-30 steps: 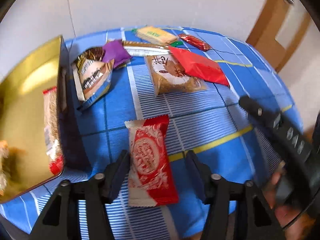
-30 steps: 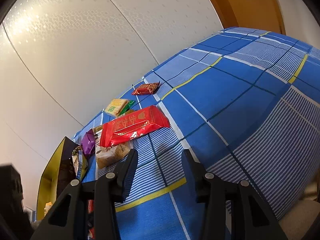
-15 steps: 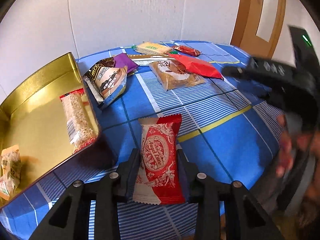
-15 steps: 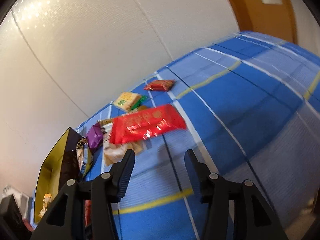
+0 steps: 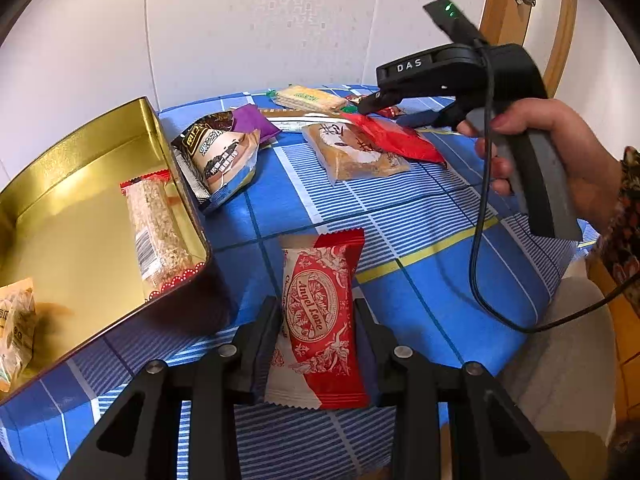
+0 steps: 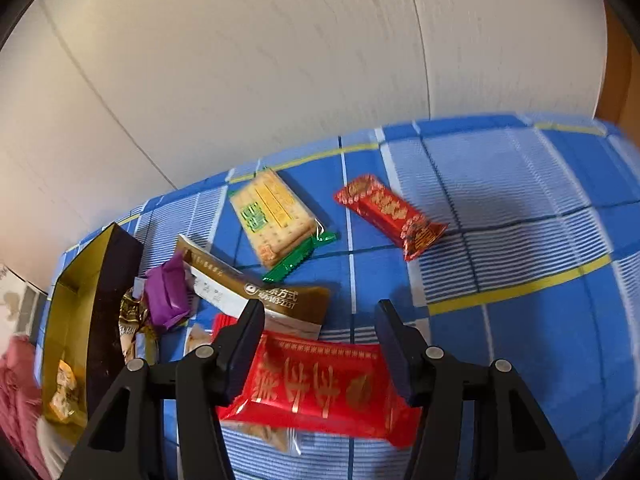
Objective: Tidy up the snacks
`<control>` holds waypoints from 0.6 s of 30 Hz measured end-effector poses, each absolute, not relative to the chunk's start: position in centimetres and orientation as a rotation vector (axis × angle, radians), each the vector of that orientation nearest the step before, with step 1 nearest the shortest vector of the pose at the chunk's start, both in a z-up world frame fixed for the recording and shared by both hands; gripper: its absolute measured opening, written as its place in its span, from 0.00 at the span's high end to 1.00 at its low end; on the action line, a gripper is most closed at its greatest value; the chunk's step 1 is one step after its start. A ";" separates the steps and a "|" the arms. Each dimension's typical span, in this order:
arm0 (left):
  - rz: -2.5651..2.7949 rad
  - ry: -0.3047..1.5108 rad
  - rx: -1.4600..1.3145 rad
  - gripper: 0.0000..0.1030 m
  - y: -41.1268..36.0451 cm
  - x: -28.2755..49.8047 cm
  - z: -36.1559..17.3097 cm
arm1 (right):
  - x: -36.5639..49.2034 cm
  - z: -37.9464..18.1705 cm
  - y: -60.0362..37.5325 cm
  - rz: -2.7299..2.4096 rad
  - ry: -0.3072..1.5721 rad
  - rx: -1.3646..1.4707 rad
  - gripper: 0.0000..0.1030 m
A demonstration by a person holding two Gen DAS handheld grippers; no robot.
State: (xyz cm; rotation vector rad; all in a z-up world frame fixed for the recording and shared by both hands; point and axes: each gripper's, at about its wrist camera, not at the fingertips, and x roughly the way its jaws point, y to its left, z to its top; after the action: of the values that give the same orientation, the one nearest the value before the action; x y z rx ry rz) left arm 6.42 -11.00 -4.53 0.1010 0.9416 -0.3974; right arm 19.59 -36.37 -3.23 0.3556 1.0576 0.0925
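Left claw (image 5: pixel 316 320): pinching red-and-white cake packet (image 5: pixel 318 320) across its width, both fingers (image 5: pixel 262 344) against packet sides. Packet flat on tabletop (image 5: pixel 440 304) with blue checked cloth, just right of near corner of gold tin (image 5: pixel 80 240).

Gold tin: open, at left side of tabletop. Inside: long cereal bar (image 5: pixel 158 232) in clear wrap with red ends, lying along right wall; small yellowish packet (image 5: pixel 16 328) near front left, cut off by frame edge.

Right claw (image 6: pixel 320 324): jaws recently opening, now spread, nothing gripped. Poised over large red packet (image 6: pixel 320 392) with gold lettering; packet lies below and between fingers, contact with the pads not certain from this angle, probably none. In left view, right claw (image 5: pixel 384 110) held by a hand (image 5: pixel 552 148), tips above same red packet (image 5: pixel 396 140).

Under red packet: tan cake packet (image 5: pixel 352 156), partly covered. Behind these: long brown-and-white packet (image 6: pixel 256 292), purple packet (image 6: pixel 166 292), cracker packet (image 6: pixel 272 212) with green end, small red candy bar (image 6: pixel 390 214) lying apart to right. Brown-and-blue packet (image 5: pixel 220 156) leaning against outer wall of tin.

Right-wrist view slightly blurred.
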 end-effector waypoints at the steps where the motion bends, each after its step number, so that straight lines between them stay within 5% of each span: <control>1: -0.399 0.941 0.101 0.65 -11.0 6.4 -4.5 | 19.6 -3.4 -36.6 0.099 1.068 0.372 0.44; 18: -0.390 0.941 0.072 0.64 -10.5 6.0 -4.5 | 9.1 -1.1 -35.4 0.263 1.134 0.308 0.31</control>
State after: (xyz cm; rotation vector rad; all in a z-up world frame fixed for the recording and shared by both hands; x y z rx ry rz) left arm 6.00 -10.47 -4.50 0.0718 0.9414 -0.3898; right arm 9.11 -35.41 -1.10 0.3080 1.1338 0.2627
